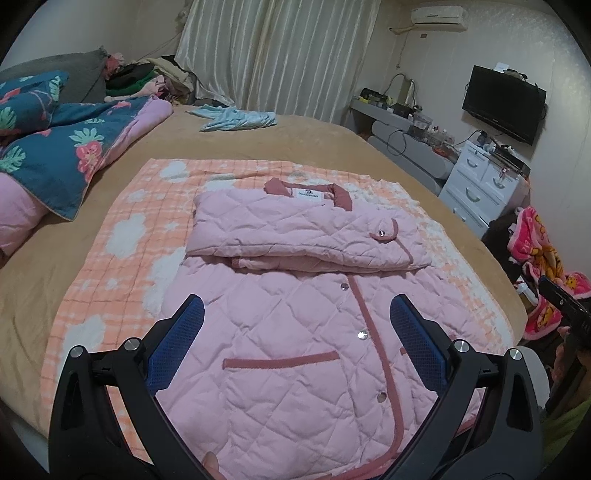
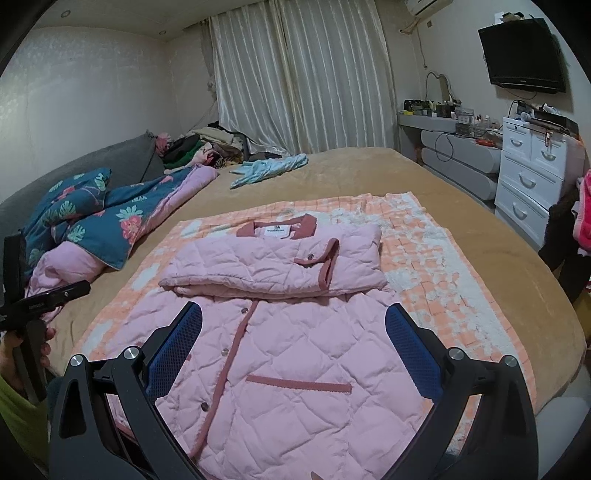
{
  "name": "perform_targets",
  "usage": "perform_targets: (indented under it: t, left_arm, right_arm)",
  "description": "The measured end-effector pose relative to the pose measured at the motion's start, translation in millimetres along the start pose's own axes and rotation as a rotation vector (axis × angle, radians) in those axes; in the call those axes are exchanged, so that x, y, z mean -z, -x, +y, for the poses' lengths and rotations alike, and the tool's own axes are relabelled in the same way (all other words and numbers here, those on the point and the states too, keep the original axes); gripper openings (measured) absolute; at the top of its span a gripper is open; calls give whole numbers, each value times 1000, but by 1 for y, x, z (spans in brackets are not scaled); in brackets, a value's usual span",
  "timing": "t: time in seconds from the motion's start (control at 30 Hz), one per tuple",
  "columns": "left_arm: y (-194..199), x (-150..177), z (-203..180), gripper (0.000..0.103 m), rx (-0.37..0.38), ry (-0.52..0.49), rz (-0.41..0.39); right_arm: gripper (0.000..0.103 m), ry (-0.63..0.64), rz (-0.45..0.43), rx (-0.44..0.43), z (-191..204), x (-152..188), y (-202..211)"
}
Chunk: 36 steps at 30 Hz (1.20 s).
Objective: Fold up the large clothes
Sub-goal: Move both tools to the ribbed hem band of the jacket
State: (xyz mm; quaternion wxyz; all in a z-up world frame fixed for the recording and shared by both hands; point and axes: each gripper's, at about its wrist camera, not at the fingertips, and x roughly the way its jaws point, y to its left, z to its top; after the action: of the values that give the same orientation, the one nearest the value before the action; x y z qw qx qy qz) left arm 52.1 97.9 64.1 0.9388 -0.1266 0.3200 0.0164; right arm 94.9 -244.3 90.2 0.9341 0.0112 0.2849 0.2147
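Bed [image 1: 332,136], one, covered in tan fabric.

Checked orange-and-white blanket [image 1: 122,236], one, spread flat on bed.

Pink quilted jacket [image 1: 295,332], one, lying front-up on checked blanket, roughly centred. Both sleeves folded across chest, forming a band below collar [image 1: 341,195]. Dark pink trim along placket, pocket and collar. Snap buttons on placket visible in left wrist view: three. One more snap on sleeve cuff tab [image 1: 384,233]. Welt pocket [image 1: 280,360], one visible.

Left gripper [image 1: 295,321], one, hovering above lower half of jacket; jaws spread wide, holding nothing. Blue pads, two.

Right gripper [image 2: 293,328], one, likewise above lower half of jacket; jaws spread wide, holding nothing. Blue pads, two.

Blue floral quilt [image 1: 66,147], one, bunched at left side of bed, well apart from jacket.

Light blue garment [image 1: 236,118], one, crumpled at far side of bed.

Pile of mixed clothes [image 2: 207,146] at far corner by curtain; count not discernible.

Curtain [image 1: 273,51], pale, closed.

Wall television [image 1: 502,103], one.

White drawer unit [image 2: 532,166], one.

Air conditioner [image 1: 439,16], one, high on wall.
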Motion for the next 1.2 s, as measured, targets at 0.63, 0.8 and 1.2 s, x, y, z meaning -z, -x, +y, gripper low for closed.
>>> perform_targets:
  t: [0.63,0.8,1.2]
  left_arm:
    - [-18,48,25,95,-66,6,98]
    - [-28,65,28,95,-78,-2,129]
    - [-44,99,53,95,-149,20,218]
  right_arm:
    - [99,18,108,55,-15,38,-21]
    - [99,23,149,73,-22,52,-28]
    - [99,11,251,80,-44,86,-53]
